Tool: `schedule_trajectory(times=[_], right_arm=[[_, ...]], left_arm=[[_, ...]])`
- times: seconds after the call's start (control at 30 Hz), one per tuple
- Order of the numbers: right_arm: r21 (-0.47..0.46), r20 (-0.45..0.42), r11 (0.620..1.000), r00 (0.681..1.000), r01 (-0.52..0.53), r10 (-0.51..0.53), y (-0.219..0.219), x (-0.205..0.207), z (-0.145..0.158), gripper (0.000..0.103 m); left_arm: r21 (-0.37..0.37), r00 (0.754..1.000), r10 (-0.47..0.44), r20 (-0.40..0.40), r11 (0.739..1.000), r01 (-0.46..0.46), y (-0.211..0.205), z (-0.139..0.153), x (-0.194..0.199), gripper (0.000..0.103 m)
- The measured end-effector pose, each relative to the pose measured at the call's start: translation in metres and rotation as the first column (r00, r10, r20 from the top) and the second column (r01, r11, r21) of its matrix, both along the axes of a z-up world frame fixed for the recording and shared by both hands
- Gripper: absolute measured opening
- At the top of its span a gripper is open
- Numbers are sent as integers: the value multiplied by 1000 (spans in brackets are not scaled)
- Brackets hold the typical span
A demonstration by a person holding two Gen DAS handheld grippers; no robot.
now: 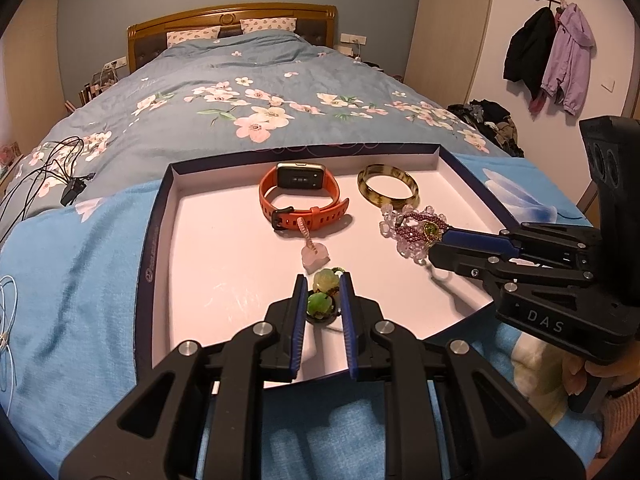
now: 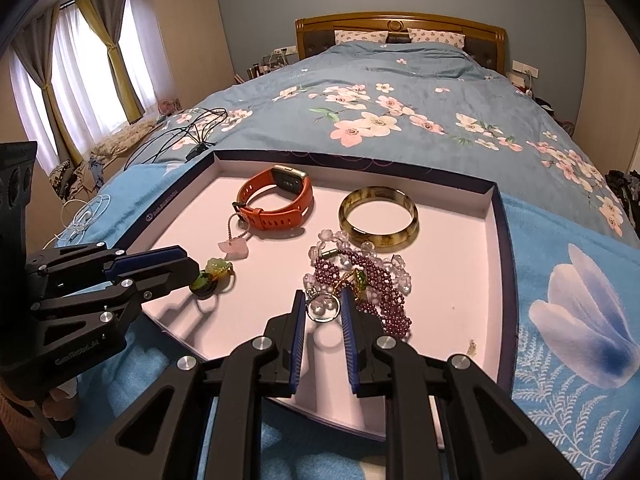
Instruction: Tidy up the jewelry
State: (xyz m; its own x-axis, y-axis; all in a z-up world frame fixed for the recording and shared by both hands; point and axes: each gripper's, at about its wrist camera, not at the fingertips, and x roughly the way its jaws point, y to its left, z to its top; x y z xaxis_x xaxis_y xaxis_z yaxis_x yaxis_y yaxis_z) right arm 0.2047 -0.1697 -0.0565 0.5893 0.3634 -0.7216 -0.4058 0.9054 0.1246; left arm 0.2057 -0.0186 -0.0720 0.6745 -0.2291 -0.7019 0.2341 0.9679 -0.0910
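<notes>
Centrally, a pink-lined tray (image 1: 168,280) rests on a floral blue bed (image 1: 240,80). Left tool (image 1: 322,300) pinches a green jade charm (image 1: 319,305); right tool (image 2: 323,306) pinches a silver ring (image 2: 322,309) beside purple beads (image 2: 384,284).

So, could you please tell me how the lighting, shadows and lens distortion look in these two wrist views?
Left wrist view: strong fisheye bending of the tray rim, dark vignette corners, dim warm light, sharp focus, a soft shadow beside the orange watch. Right wrist view: same curvature, overexposed curtained window, a soft shadow under the ring.
</notes>
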Motion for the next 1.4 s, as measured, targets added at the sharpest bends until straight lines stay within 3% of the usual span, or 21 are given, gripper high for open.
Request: schedule_trajectory(times=[0.27, 0.33, 0.4, 0.5, 0.57, 0.67, 0.87, 1.17, 1.4], right_arm=[[7, 13, 1000, 1000, 5, -5, 0, -3, 0, 19], [21, 25, 1000, 1000, 14, -14, -3, -7, 3, 30], [37, 44, 999, 999, 18, -20, -7, -14, 8, 37], [47, 104, 998, 993, 44, -49, -15, -29, 18, 66], [54, 136, 997, 989, 53, -60, -19, -40, 26, 68], [59, 250, 995, 964, 81, -94, -25, -67, 42, 96], [105, 404, 988, 903, 113, -146, -38, -112, 61, 96], [141, 447, 981, 876, 133, -184, -41, -147, 60, 96], [176, 467, 974, 859, 141, -209, -43, -162, 59, 96]], left_arm=[[-9, 999, 14, 29, 1000, -13, 3, 3, -7, 44], [-2, 999, 15, 44, 1000, -15, 3, 6, -11, 52], [4, 997, 21, 73, 1000, -22, 4, 11, -18, 70], [13, 991, 36, 129, 999, -38, 5, 21, -31, 92], [23, 982, 57, 178, 998, -62, 8, 29, -42, 98], [14, 971, 73, 227, 997, -78, 14, 41, -60, 98], [-7, 923, 124, 364, 991, -130, 24, 62, -110, 98], [-13, 862, 180, 474, 980, -198, 22, 76, -165, 98], [-49, 844, 209, 494, 976, -213, 27, 81, -187, 98]])
